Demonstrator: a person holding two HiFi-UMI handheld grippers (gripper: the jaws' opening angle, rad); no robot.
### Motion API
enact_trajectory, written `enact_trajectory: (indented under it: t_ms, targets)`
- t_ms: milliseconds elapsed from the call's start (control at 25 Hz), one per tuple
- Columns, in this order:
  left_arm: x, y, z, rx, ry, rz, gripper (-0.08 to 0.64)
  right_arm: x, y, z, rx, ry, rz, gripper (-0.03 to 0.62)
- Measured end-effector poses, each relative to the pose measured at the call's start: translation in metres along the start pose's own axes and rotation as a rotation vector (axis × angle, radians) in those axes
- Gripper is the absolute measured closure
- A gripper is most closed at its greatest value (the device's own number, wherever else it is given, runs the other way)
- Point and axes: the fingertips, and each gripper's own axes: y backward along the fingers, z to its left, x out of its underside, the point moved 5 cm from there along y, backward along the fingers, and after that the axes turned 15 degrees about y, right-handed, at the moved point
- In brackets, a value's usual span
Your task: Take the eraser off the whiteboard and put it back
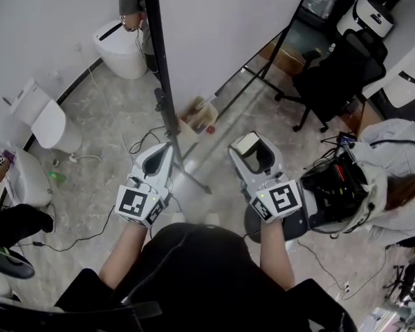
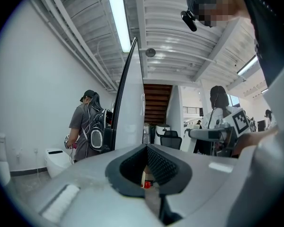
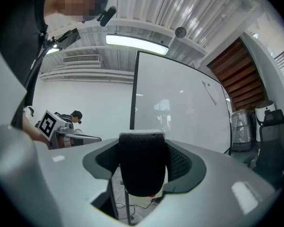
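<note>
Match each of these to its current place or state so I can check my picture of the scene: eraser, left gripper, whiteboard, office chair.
Things:
1. eraser
2. left gripper
3. whiteboard
4. office chair

Places or states:
A. jaws together, nothing between them
B. black, on the floor off to the right, past the right gripper
C. off the board, clamped between the right gripper's jaws
D. upright on its stand, ahead of both grippers

Pairs: 1-C; 2-A; 3-D; 4-B
</note>
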Motion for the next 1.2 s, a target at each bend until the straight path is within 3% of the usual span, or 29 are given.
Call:
enact_trajectory:
  t_ms: [1200]
  targets:
    - [0.001,0.011,0.002,-0.016,0.026,-0.025,0.557,0.003,-0.003,0.006,-0.012,-0.001,-0.002,0.321]
